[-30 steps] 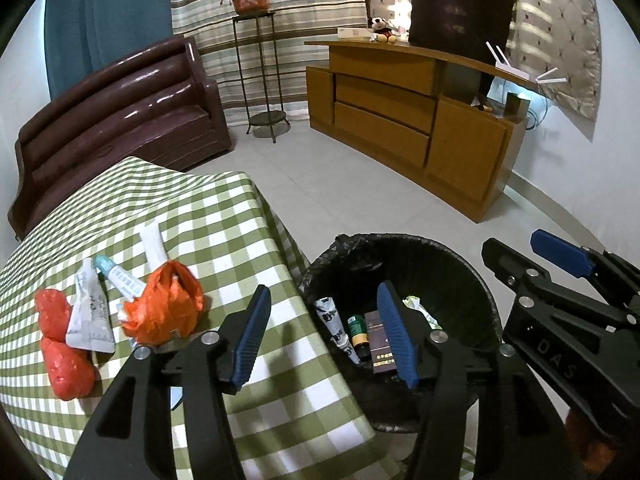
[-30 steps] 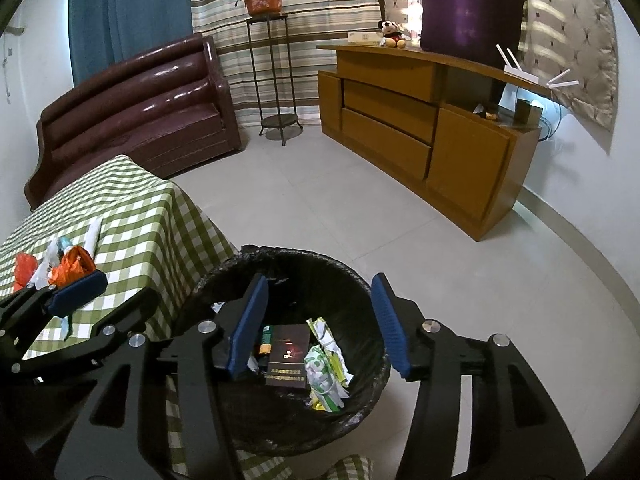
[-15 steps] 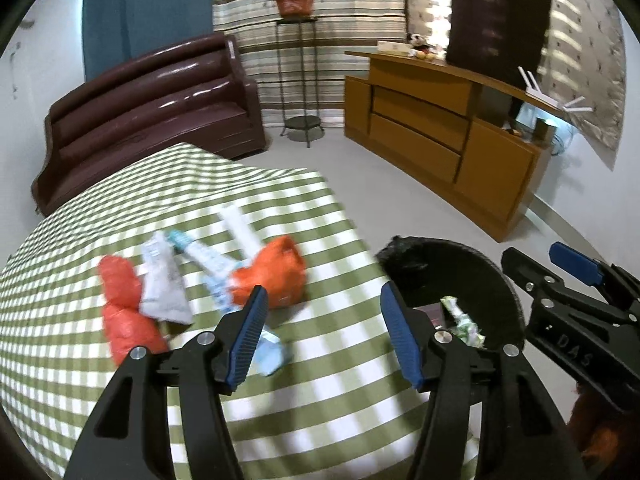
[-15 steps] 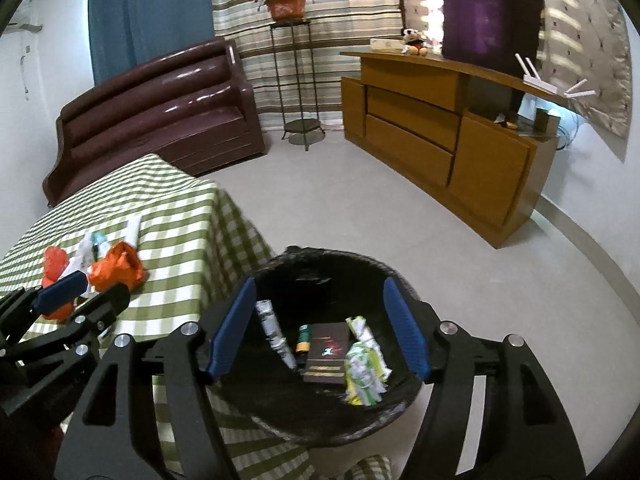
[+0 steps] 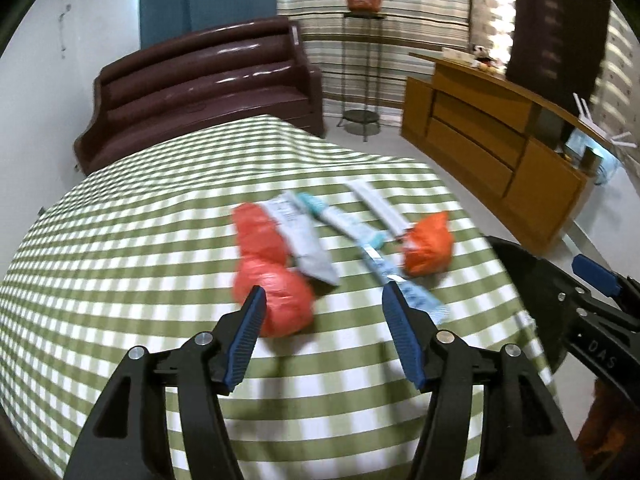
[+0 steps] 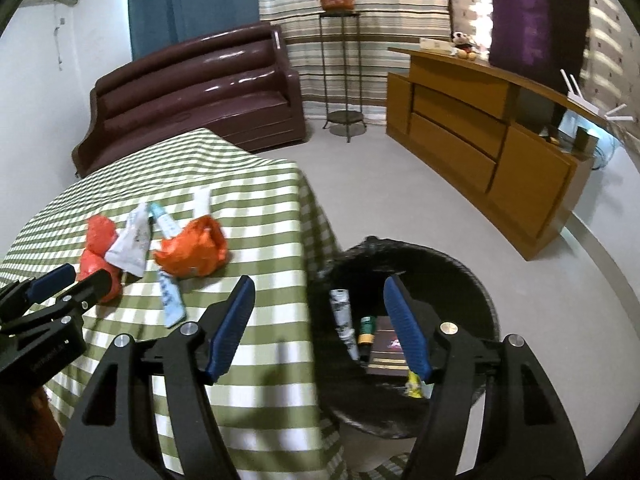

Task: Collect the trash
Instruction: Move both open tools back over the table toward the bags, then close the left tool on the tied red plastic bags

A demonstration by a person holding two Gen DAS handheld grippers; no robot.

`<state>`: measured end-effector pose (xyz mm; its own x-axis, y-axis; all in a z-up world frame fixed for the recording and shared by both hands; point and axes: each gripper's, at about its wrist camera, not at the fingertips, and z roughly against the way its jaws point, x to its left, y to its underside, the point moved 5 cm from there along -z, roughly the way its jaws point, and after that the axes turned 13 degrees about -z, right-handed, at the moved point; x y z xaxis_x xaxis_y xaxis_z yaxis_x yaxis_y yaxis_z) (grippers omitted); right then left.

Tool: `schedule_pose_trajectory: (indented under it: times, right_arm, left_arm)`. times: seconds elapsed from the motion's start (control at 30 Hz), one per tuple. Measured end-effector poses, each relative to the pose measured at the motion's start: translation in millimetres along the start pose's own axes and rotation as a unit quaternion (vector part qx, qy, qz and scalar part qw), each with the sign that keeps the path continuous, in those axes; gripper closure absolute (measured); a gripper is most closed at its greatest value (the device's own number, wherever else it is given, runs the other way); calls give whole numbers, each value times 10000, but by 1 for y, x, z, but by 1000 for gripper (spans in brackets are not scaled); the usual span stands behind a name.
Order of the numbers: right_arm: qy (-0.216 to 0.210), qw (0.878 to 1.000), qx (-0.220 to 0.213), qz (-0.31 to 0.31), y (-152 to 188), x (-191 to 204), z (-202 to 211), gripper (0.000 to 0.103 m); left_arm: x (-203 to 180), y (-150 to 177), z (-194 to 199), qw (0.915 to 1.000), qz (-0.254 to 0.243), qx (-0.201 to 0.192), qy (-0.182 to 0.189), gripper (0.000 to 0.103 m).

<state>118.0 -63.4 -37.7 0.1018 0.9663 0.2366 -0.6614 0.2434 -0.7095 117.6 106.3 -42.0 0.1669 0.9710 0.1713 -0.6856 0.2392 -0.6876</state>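
The left gripper (image 5: 322, 306) hangs over the green-checked counter (image 5: 120, 264) with its jaws spread wide and empty, the red bag (image 5: 272, 276) lying just ahead of its left finger and a grey tube (image 5: 302, 240), a blue-capped tube (image 5: 348, 228), a white tube (image 5: 378, 206) and an orange bag (image 5: 428, 244) scattered beyond. The right gripper (image 6: 318, 302) also has its jaws wide apart holding nothing, poised above the counter's edge and the black bin (image 6: 460, 276) on the floor beside it. Inside the bin lie a patterned tube (image 6: 344, 320), a small green bottle (image 6: 366, 332) and a dark box (image 6: 386, 350).
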Motion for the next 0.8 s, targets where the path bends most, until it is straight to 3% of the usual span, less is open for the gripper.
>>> schedule_pose_trajectory:
  times: [0.23, 0.67, 0.8]
  right_arm:
    - [-123, 9998, 81, 97, 4, 22, -4, 38]
    - [-202, 9994, 211, 186, 3, 37, -16, 38]
    - [-247, 9992, 236, 211, 1, 44, -20, 38]
  left_arm:
    - [23, 8, -9, 9993, 304, 210, 16, 42]
    - [33, -2, -33, 9991, 256, 337, 40, 40]
    - [35, -1, -36, 9993, 155, 330, 79, 55]
